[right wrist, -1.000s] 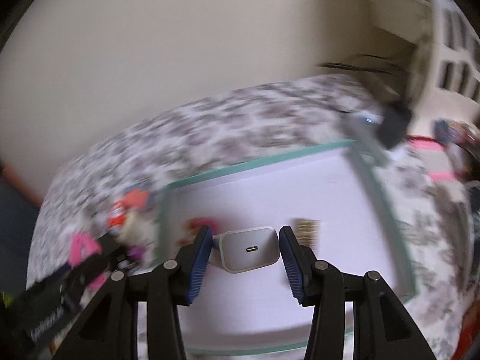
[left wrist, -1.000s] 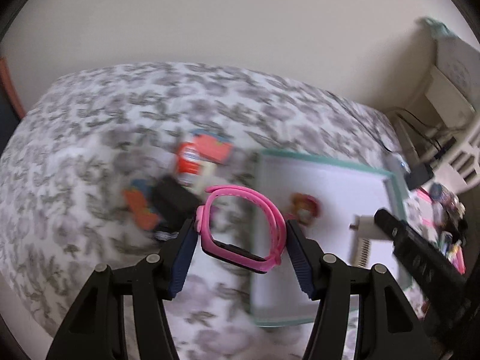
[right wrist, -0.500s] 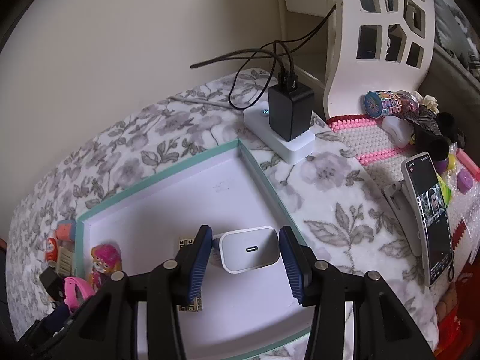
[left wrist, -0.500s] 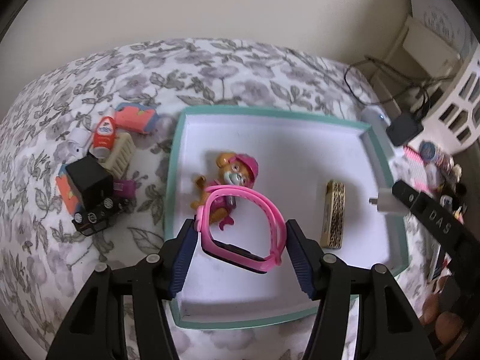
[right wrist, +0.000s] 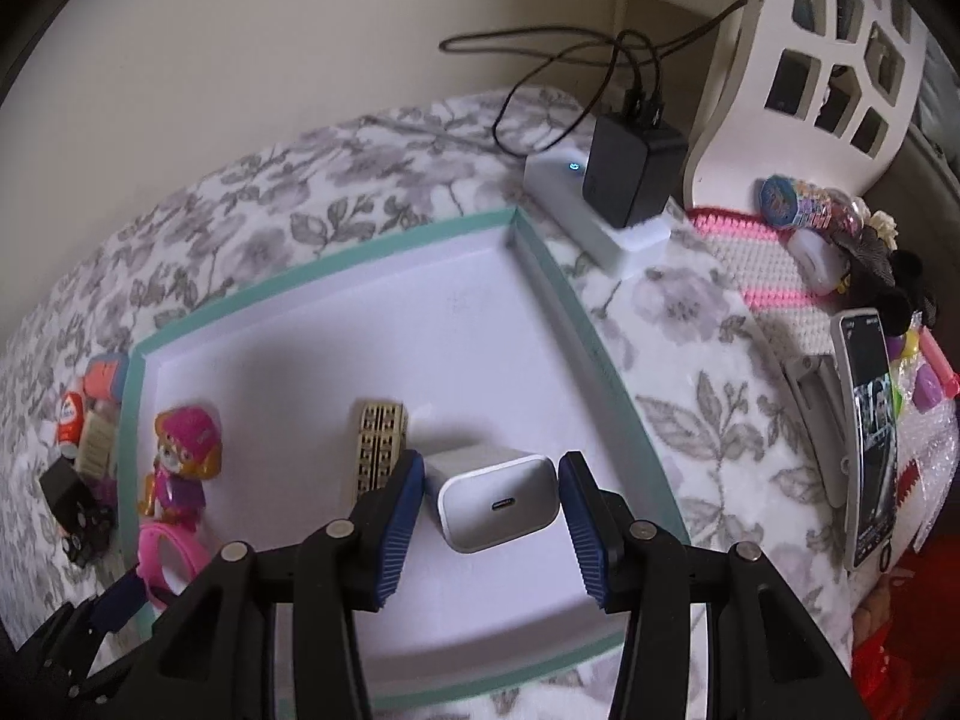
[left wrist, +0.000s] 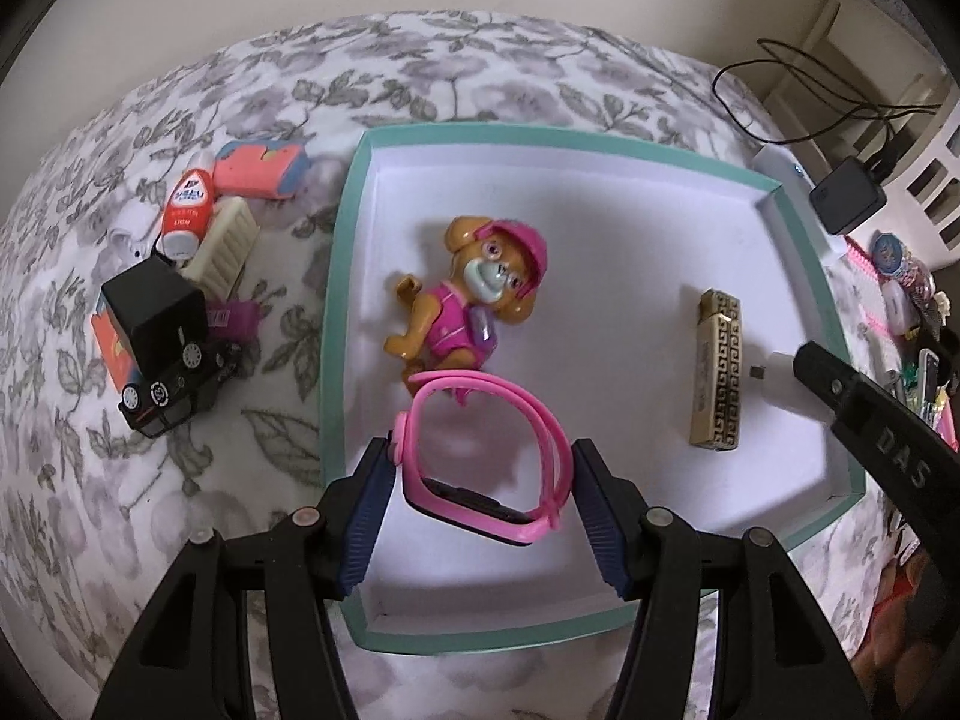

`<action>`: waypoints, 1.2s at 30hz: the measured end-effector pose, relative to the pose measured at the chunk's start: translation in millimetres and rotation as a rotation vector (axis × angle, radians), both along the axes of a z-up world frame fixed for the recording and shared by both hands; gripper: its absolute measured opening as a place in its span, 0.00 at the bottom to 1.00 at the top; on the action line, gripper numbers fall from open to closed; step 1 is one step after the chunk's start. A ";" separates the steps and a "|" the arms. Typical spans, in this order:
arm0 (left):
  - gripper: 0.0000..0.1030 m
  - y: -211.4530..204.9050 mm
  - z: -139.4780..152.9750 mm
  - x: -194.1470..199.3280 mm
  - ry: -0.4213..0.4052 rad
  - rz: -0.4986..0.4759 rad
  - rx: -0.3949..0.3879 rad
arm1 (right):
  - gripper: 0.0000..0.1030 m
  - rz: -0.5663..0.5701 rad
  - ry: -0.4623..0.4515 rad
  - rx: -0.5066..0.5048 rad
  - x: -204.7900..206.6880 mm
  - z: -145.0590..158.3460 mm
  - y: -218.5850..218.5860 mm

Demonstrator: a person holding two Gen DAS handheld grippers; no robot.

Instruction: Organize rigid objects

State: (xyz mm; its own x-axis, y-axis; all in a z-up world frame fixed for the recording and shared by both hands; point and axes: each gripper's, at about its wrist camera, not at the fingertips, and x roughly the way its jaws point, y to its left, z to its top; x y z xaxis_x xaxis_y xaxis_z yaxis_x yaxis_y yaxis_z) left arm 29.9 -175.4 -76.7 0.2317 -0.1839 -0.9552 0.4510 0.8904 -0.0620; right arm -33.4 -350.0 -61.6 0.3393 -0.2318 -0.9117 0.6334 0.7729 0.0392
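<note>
A white tray with a teal rim (left wrist: 348, 228) (right wrist: 558, 276) lies on a flowered bedspread. My left gripper (left wrist: 480, 468) is shut on a pink watch (left wrist: 486, 456), held over the tray's near left part. Just beyond the watch lies a toy dog in pink (left wrist: 474, 294) (right wrist: 180, 456). A gold patterned lighter (left wrist: 717, 372) (right wrist: 378, 444) rests in the tray's right half. My right gripper (right wrist: 489, 492) is shut on a white charger block (right wrist: 498, 498) over the tray beside the lighter; the charger block (left wrist: 780, 384) also shows at the right of the left wrist view.
Left of the tray sits a heap: a black toy truck (left wrist: 159, 342), a red and white bottle (left wrist: 186, 210), a cream ribbed piece (left wrist: 222, 252), a pink eraser (left wrist: 261, 168). To the right are a power strip with black adapter (right wrist: 630, 174), a phone (right wrist: 870, 438), a white headboard (right wrist: 810, 60).
Both grippers have sunk closer to the tray with their loads still gripped. The views swung from the bedspread onto the tray, which now looks larger.
</note>
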 end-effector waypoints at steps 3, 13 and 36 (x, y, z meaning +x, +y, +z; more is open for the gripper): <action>0.59 1.0 -1.9 -0.9 0.013 0.003 0.004 | 0.48 0.018 0.039 0.040 -1.2 -3.5 1.2; 0.59 2.7 -18.7 -6.9 0.070 0.005 0.038 | 0.46 0.050 0.097 0.072 -2.6 -12.7 5.4; 0.72 2.6 -5.0 -0.7 0.060 0.043 0.022 | 0.52 0.126 0.079 0.042 6.8 -1.6 23.8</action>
